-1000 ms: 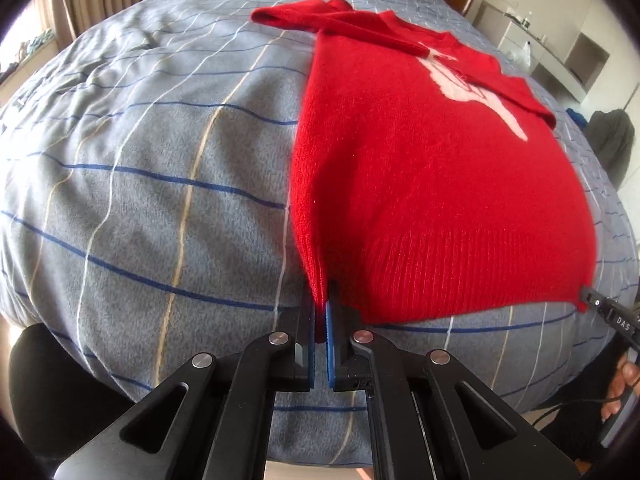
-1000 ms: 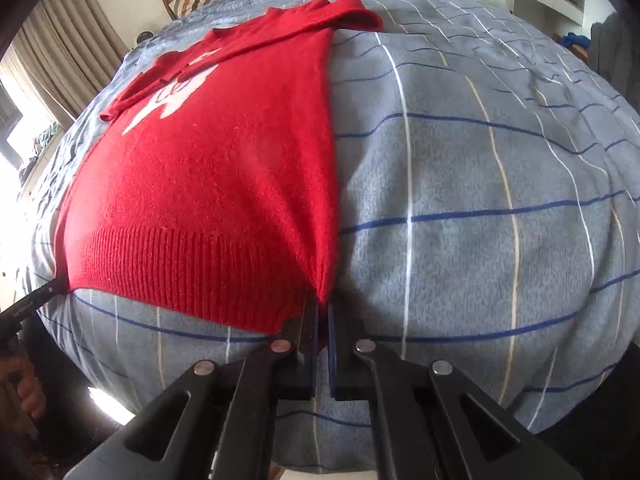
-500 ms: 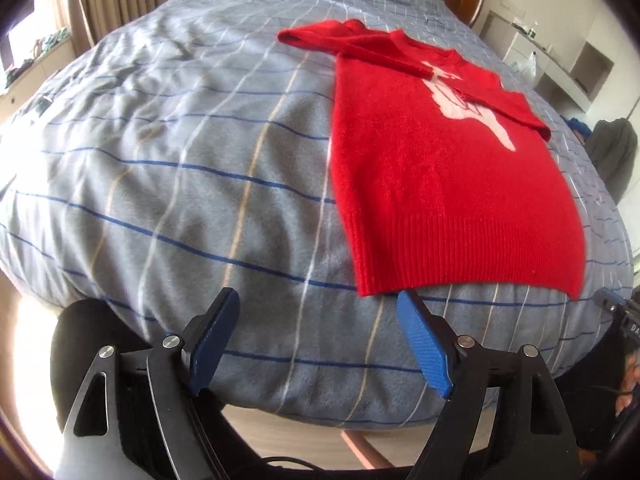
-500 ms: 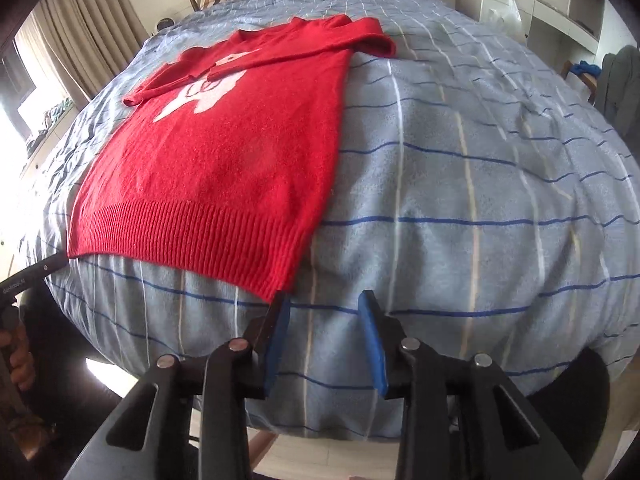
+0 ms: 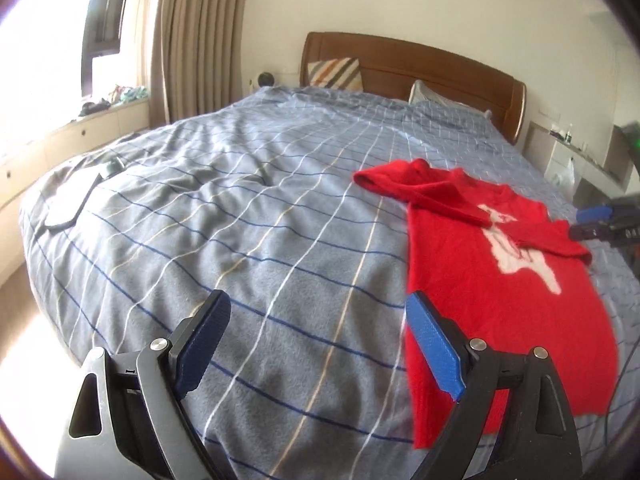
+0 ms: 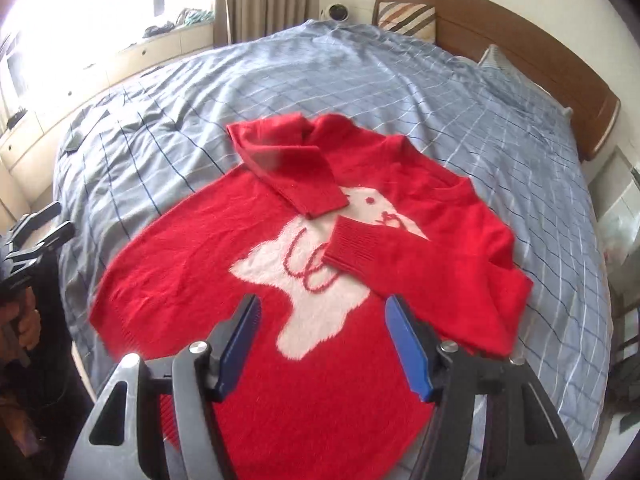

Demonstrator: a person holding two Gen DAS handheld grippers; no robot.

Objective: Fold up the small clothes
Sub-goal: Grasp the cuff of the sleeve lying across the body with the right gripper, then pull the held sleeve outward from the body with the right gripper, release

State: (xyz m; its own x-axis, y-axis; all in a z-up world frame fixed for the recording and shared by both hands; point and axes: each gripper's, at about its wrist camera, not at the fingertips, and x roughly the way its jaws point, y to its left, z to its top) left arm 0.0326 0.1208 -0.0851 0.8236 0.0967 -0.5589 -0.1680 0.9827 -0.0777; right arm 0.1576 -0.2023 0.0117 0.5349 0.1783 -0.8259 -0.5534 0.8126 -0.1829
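Note:
A red sweater with a white animal figure lies flat on the blue checked bedcover, both sleeves folded across its chest. My left gripper hovers over bare cover just left of the sweater's side edge. Its jaws are opening and hold nothing. My right gripper hangs above the sweater near the white figure, jaws opening with nothing between them. The right gripper also shows in the left wrist view beyond the far sleeve. The left gripper shows at the left edge of the right wrist view.
A wooden headboard with a striped pillow closes the far end of the bed. Curtains and a window bench run along the left. A dark flat item lies at the bed's left edge. A cabinet stands at right.
Both grippers let go of the sweater's hem corners and opened. The left one rose and tilted up toward the headboard. The right one swung up over the sweater's middle.

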